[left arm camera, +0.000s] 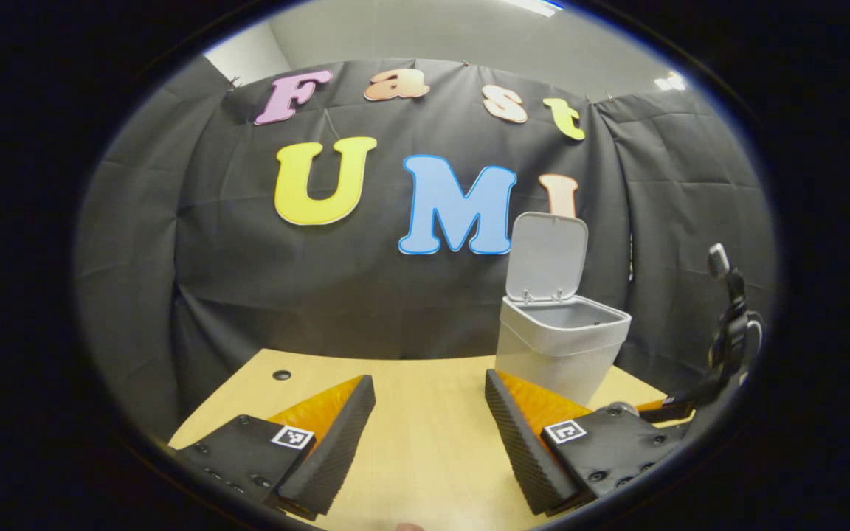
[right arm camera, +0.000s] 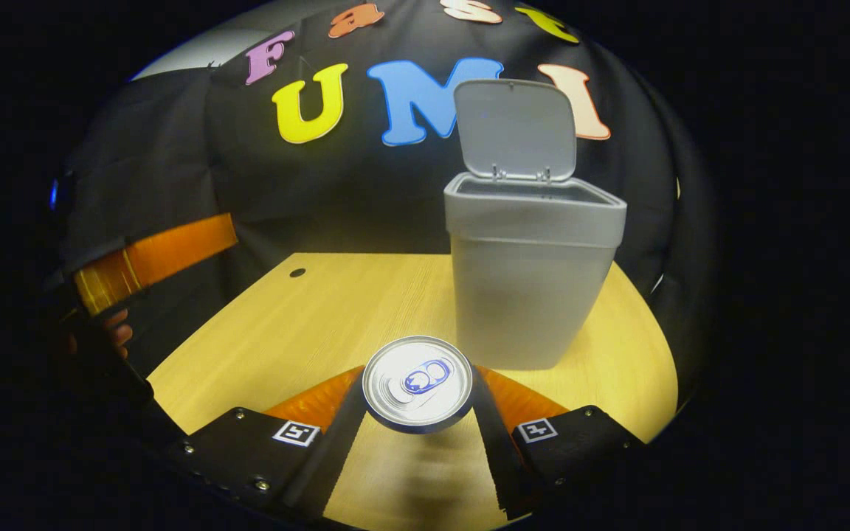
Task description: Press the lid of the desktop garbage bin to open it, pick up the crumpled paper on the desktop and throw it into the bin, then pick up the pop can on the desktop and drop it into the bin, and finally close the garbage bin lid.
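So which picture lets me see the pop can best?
The right gripper view. The pop can sits close up between that tool's two fingers, its shiny top and pull tab facing the camera. The left gripper view looks at the open bin and the desk instead, so it doesn't help with the can.

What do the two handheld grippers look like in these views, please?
Each gripper, left and right, has two wedge-shaped fingers with ribbed inner faces, mounted on black blocks fastened with screws. Each block carries a small square black-and-white marker.
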`<state>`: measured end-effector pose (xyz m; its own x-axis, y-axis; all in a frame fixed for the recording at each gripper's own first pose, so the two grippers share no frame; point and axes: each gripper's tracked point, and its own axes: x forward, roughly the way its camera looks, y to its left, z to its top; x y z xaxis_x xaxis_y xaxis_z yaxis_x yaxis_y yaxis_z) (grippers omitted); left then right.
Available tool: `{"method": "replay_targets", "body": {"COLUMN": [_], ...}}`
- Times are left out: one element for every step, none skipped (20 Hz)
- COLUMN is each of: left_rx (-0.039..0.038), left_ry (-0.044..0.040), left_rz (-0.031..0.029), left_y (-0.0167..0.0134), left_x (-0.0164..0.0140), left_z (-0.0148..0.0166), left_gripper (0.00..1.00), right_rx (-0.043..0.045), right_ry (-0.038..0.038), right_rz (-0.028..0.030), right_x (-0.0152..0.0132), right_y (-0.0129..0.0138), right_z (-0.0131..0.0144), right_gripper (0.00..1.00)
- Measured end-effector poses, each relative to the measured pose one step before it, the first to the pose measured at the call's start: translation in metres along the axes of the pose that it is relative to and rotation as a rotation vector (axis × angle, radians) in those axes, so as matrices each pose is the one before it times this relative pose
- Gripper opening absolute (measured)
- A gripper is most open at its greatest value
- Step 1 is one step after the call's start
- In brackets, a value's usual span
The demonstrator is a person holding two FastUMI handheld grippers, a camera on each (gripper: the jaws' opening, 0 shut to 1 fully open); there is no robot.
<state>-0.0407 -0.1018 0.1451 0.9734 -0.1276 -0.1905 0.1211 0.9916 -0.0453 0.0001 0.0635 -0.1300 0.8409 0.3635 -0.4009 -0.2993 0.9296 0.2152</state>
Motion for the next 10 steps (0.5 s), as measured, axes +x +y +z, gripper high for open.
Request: {"method": "replay_targets", "body": {"left_rx": [-0.00099, -0.00117, -0.00098, -0.00122, -0.00217, -0.00382, -0.00380, -0.00180, -0.00077, 0.00070], "left_ry": [-0.00309, -0.00228, -0.00041, -0.00037, 0.00199, 0.00143, 0.00316, 0.00049, -0.00002, 0.00067], "left_rz": [-0.00064, -0.00014, 0.00133, 0.00214, 0.00341, 0.00148, 0.00203, 0.00270, 0.00201, 0.00373], "left_y": [-0.00169, -0.00088, -0.00012, 0.00063, 0.00064, 0.00046, -0.00047, -0.00003, 0.00030, 0.00118], "left_x": [0.00095, 0.00033, -0.00026, 0.00061, 0.00057, -0.00038, 0.00039, 0.00010, -0.00045, -0.00058], "left_z": [0.00045, 0.00041, -0.00099, 0.00003, -0.00110, -0.00129, -0.00203, 0.00002, 0.00063, -0.00051], "left_gripper": [1.00, 1.00, 1.00, 1.00, 1.00, 0.98, 0.98, 0.98, 1.00, 1.00], "right_rx": [-0.00837, -0.00622, -0.00368, -0.00088, -0.00096, -0.00227, -0.00474, -0.00690, -0.01108, -0.01336], "right_ry": [-0.01949, -0.01913, -0.01991, -0.01922, -0.01912, -0.02416, -0.02565, -0.02818, -0.02709, -0.02374], "right_rz": [-0.00945, -0.00815, -0.00529, -0.00830, -0.00711, -0.01052, -0.00724, -0.00835, -0.00840, -0.01098], "right_x": [-0.00148, -0.00096, -0.00108, -0.00085, -0.00013, -0.00055, 0.00125, 0.00171, 0.00088, 0.00165], "right_y": [-0.00376, -0.00427, -0.00295, -0.00387, -0.00335, -0.00246, -0.00351, -0.00465, -0.00456, -0.00513], "right_z": [0.00729, 0.00838, 0.00813, 0.00854, 0.00824, 0.00928, 0.01188, 0.01110, 0.00978, 0.01041], "right_gripper": [0.82, 0.82, 0.82, 0.82, 0.82, 0.82, 0.82, 0.82, 0.82, 0.82]}}
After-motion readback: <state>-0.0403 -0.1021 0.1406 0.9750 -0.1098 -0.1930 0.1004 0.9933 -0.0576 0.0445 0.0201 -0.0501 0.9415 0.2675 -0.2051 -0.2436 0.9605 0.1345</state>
